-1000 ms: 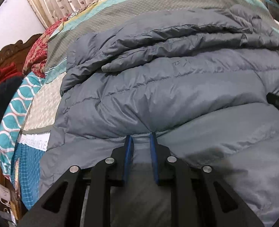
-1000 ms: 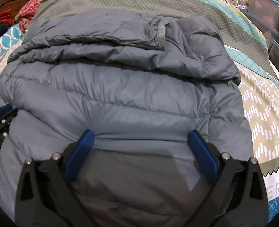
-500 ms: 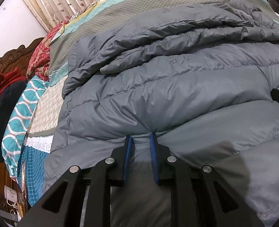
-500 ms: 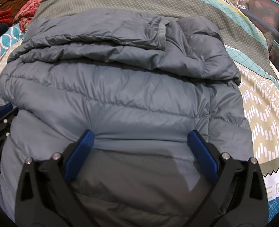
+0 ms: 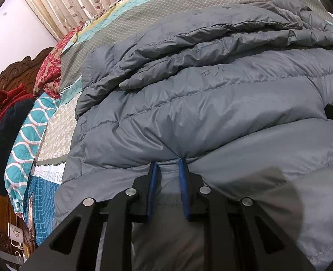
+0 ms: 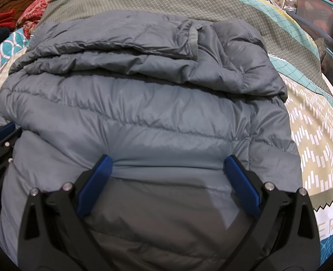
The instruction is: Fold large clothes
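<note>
In the left wrist view the left tool (image 5: pixel 168 161) sits at the lower centre of the frame, its two blue fingers (image 5: pixel 153 180) drawn close together and clenched on a pinch of the grey puffer jacket (image 5: pixel 211 113), whose fabric puckers into creases right at the fingertips. In the right wrist view the right tool (image 6: pixel 167 161) fills the lower part of the frame with its jaws spread wide, released; its blue pads (image 6: pixel 96 178) rest against the jacket (image 6: pixel 144 117) on either side of a smooth quilted panel without gripping any fold. At the left edge of that same view, part of the left tool (image 6: pixel 2 131) shows as a blue pad on black linkage, pressed into the jacket's side. The jacket lies across the bed, taking up the middle of both frames, with a thick folded layer bunched along its far side and a band-edged cuff or hem turned up near the top centre of the right view. Under it spreads a patterned bedspread (image 6: pixel 308 135) in olive, teal and cream. A carved wooden headboard (image 5: pixel 12 72) stands at the left of the left view, with red and dark clothing (image 5: pixel 6 122) heaped beside it, and a leaf-print curtain (image 5: pixel 76 2) hangs across the upper left.
</note>
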{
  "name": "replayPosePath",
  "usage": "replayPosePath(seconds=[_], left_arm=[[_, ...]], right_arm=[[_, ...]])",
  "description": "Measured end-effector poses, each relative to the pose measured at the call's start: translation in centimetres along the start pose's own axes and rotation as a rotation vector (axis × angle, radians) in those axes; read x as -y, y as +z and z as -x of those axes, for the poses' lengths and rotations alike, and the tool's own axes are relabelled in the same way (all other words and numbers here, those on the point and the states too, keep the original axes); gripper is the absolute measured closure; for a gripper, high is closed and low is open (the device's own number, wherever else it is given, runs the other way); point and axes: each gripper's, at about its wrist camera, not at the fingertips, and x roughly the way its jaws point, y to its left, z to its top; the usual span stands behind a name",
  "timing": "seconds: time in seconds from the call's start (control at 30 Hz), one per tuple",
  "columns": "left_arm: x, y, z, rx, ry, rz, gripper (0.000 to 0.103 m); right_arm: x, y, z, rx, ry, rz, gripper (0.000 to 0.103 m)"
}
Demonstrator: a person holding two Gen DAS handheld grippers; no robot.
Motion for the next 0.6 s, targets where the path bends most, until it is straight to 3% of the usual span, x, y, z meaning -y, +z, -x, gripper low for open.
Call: replayPosePath(seconds=[0.6], left_arm=[[-0.83,-0.05,-0.38,0.005,-0.041,0.029,0.078]], right_arm=[[-0.02,-0.03,0.01,0.000,-0.001,0.000,0.007]])
